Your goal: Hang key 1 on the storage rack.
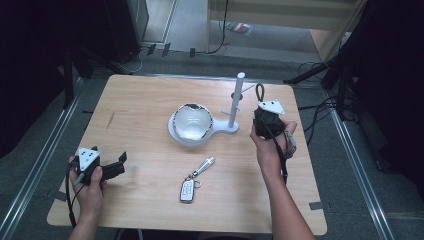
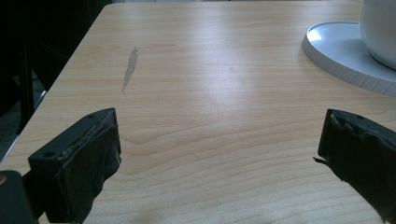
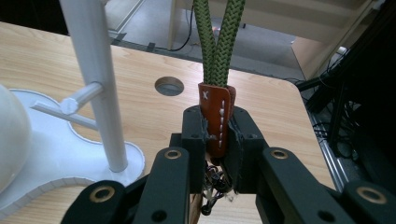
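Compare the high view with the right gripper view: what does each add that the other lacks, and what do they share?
High view alone: the car key fob, the left gripper and the person's hands.
Right gripper view alone: the brown leather tab clamped between the jaws, with its stitching and the green weave of the cord.
Shared: the right gripper, the cord loop, the white peg stand, the bowl and the table.

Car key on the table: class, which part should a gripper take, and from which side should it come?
Grip the car key across its white fob body, coming straight down from above. It lies flat on the table, so its long edges are the narrow span for the jaws; the ring and silver tag are loose and thin. The open left gripper is free for it.
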A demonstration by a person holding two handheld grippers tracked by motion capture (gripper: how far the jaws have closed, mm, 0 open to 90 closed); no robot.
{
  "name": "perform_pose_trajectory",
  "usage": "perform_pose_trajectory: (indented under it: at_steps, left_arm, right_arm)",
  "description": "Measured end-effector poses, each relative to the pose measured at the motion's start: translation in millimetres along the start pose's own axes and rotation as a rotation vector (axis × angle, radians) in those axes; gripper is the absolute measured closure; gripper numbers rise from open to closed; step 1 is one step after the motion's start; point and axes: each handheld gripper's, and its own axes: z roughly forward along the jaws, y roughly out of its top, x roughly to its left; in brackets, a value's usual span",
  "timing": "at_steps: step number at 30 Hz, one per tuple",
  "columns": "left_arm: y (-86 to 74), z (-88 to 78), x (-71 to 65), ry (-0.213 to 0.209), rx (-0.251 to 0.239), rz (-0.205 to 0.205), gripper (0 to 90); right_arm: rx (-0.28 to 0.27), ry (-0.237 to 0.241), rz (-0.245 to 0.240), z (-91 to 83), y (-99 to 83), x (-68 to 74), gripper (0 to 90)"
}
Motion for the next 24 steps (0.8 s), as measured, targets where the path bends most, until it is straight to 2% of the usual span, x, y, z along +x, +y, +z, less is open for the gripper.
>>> perform_pose_trajectory:
  at_steps: [10, 24]
  left_arm:
    - [0.0, -0.1, 0.3, -0.002, 0.002, -0.003, 0.0]
    - [0.0, 0.2, 0.5, -0.002, -0.001, -0.005, 0.0]
  right_arm:
    - [-0.008, 0.006, -0.018, -0.4, 6.1, 9.1, 79.5]
    - [-0.015, 0.006, -0.073, -1.8, 6.8, 21.2, 79.4]
